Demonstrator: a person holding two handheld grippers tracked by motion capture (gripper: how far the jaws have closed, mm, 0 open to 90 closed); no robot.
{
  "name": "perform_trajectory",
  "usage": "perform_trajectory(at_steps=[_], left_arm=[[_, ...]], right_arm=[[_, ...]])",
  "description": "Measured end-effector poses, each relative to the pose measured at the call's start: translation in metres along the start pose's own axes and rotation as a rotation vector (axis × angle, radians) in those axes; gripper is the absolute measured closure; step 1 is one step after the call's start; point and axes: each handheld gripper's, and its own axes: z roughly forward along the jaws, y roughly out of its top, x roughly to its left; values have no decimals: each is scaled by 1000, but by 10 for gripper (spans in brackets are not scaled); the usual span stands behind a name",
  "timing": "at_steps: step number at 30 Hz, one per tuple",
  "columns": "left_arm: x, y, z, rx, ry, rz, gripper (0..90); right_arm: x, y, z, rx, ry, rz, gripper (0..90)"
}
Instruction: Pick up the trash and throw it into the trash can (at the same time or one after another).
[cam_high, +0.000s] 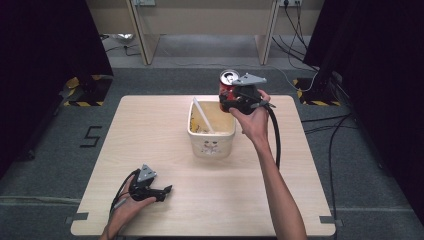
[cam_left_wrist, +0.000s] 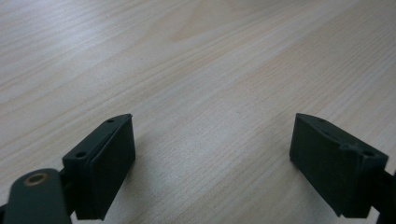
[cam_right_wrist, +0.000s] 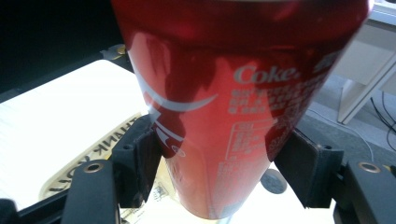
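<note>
Nearest, at the front left of the wooden surface (cam_high: 150, 130): left hand-held gripper (cam_high: 161, 192), resting low on the bare wood, jaws standing wide apart with nothing between them.

Middle of the surface: cream plastic tub (cam_high: 210, 142), rectangular, printed lettering on its rim, a white utensil (cam_high: 202, 114) leaning inside against its far left corner.

Beyond the tub's far right corner: right hand-held gripper (cam_high: 229, 100), raised above the surface, its two pads clamped on the sides of a red Coke can (cam_high: 228, 82). The can is held clear of the surface, tilted, its silver top with open mouth facing up and away.

Farther off: grey floor (cam_high: 200, 75), dark curtains (cam_high: 45, 40) at both sides.
</note>
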Motion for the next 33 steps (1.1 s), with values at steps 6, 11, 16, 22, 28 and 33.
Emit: perform_trajectory(at_steps=[6,11,16,22,28,33], left_arm=[[0,0,0,0,0,0,134],[0,0,0,1,-3,-1,135],[0,0,0,1,-3,-1,135],[0,0,0,-2,-2,-2,135],[0,0,0,4,-5,-1,135],[0,0,0,3,-5,-1,135]], right_arm=[[9,-1,10,20,27,-9,342],[14,-3,19,36,51,-12,342],[16,-7,28,58,68,4,342],[16,-18,42,106,83,23,342],[17,-22,50,126,87,18,341],[17,-27,55,141,92,27,341]])
